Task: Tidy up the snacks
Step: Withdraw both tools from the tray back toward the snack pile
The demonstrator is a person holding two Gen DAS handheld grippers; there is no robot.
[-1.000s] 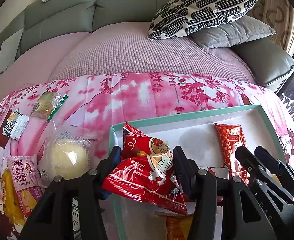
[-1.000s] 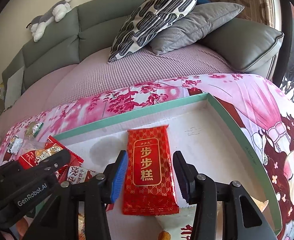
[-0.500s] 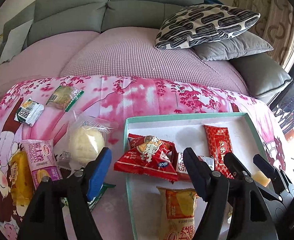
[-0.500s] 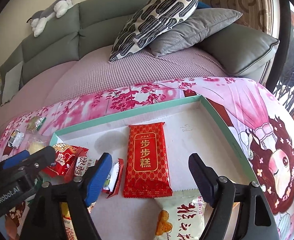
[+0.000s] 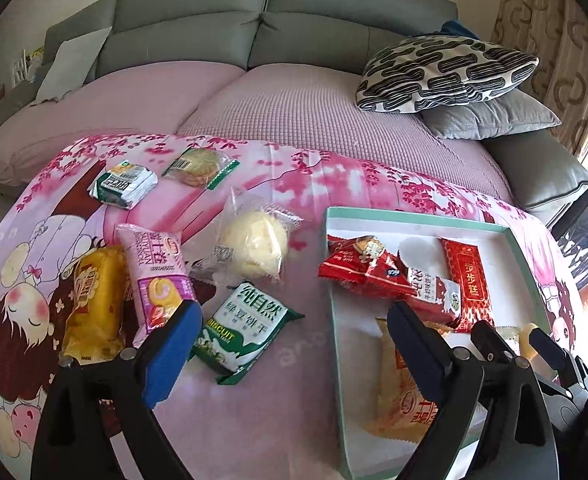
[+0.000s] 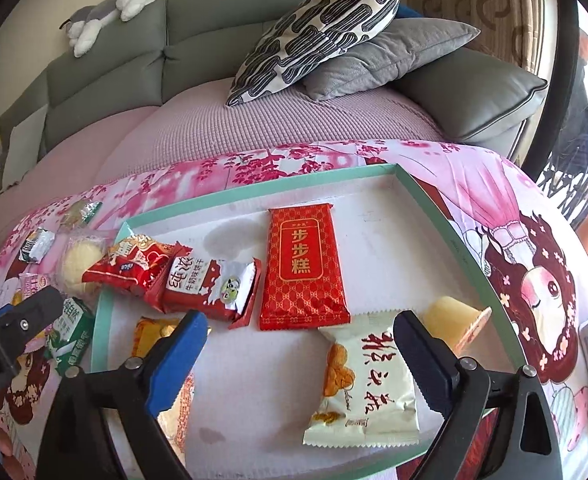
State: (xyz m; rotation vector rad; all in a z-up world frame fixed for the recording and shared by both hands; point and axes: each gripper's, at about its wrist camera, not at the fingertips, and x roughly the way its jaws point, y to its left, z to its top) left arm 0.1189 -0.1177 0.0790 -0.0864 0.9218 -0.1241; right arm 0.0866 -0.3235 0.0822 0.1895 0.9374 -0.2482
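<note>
While six snacks are lying in tray (image 5: 527, 254), six are waiting left on cloth (image 5: 301, 168); both grippers (image 5: 290, 344) (image 6: 299, 354) hovering, jaws gaping, empty.

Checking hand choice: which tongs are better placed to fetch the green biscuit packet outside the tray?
Left: its open tongs hang beside the green biscuit packet; the right tongs are over the teal-rimmed tray.

Both hand-held grippers, left (image 5: 290, 348) and right (image 6: 299, 354), gape empty.
</note>
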